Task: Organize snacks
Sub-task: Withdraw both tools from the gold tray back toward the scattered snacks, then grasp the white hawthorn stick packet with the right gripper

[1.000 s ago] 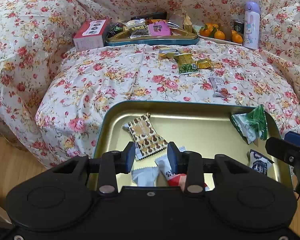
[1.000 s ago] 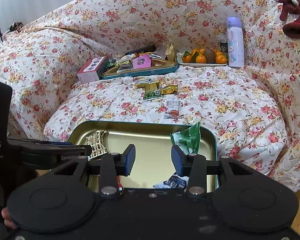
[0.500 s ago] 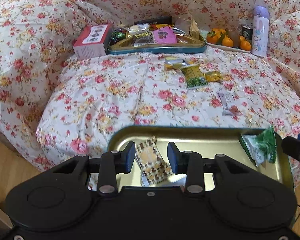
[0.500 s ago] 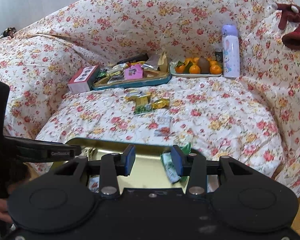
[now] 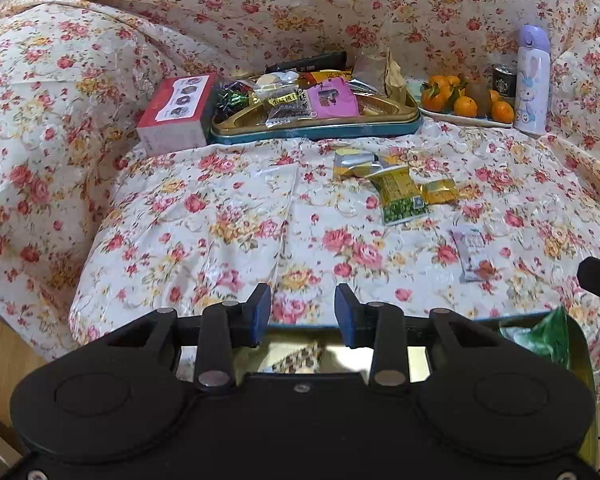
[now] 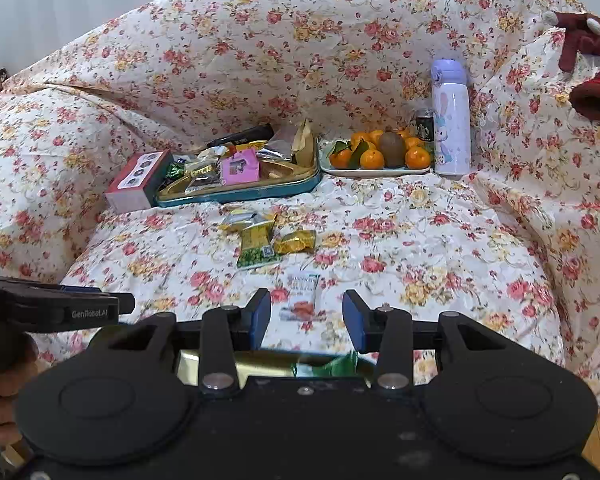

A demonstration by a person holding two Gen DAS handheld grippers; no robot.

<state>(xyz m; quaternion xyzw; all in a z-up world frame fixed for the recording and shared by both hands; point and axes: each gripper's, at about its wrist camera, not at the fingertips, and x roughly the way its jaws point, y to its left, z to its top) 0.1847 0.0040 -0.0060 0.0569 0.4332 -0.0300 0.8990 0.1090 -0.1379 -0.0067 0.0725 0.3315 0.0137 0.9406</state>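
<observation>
My left gripper (image 5: 302,312) is open, with only flowered cloth showing between its blue pads. My right gripper (image 6: 306,316) is open too, and a white-lilac packet (image 6: 304,292) lies on the sofa seat just beyond its tips. A gold tray with a teal rim (image 5: 580,344) sits under both grippers, mostly hidden. It holds a green packet (image 5: 540,336) and a brown patterned wrapper (image 5: 296,360). Loose on the seat are a green-yellow packet (image 5: 400,196), a gold packet (image 5: 440,191) and a silver-gold packet (image 5: 354,162). A second tray (image 5: 316,130) heaped with snacks stands at the back.
A red box (image 5: 176,114) stands left of the far tray. To its right are a plate of oranges and a kiwi (image 6: 380,152), a dark can (image 5: 504,80) and a lilac bottle (image 6: 450,120). A dark red plush (image 6: 588,60) lies on the right armrest. Wooden floor borders the sofa.
Both grippers have moved forward toward the sofa seat. The near tray has slid down under them, and the loose packets look closer. The jaws have kept the same width.
</observation>
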